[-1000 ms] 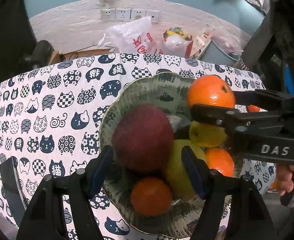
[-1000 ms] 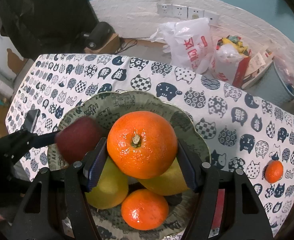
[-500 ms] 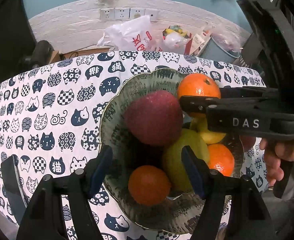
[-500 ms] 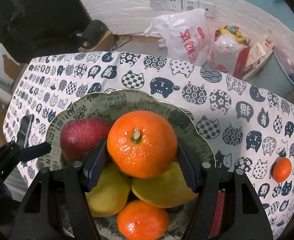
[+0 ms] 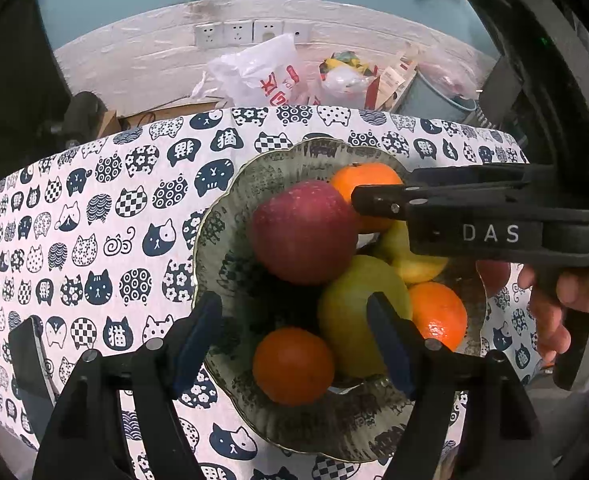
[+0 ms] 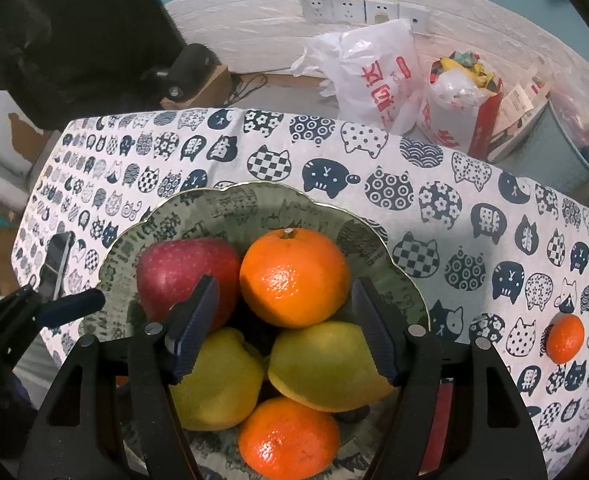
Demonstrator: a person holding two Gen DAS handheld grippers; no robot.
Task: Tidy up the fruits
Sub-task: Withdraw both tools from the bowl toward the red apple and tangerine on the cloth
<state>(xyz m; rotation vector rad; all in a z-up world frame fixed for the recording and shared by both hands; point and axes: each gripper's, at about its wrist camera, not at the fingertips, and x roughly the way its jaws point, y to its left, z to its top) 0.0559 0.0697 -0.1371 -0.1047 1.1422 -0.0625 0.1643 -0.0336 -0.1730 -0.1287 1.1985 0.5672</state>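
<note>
The letters "DAS" are printed in white on the black right gripper (image 5: 378, 200). Red characters are carried on the white plastic bag (image 6: 378, 76); they cannot be read.

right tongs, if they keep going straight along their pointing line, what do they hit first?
Most likely the big orange on top of the pile in the bowl. It sits between the right tongs, whose jaws are opening and not pressing it. Depth is hard to judge, so a yellow pear beneath could come first.

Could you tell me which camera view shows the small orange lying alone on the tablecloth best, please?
The right wrist view: the small orange lies in plain sight on the tablecloth. In the left wrist view I cannot find it.
</note>
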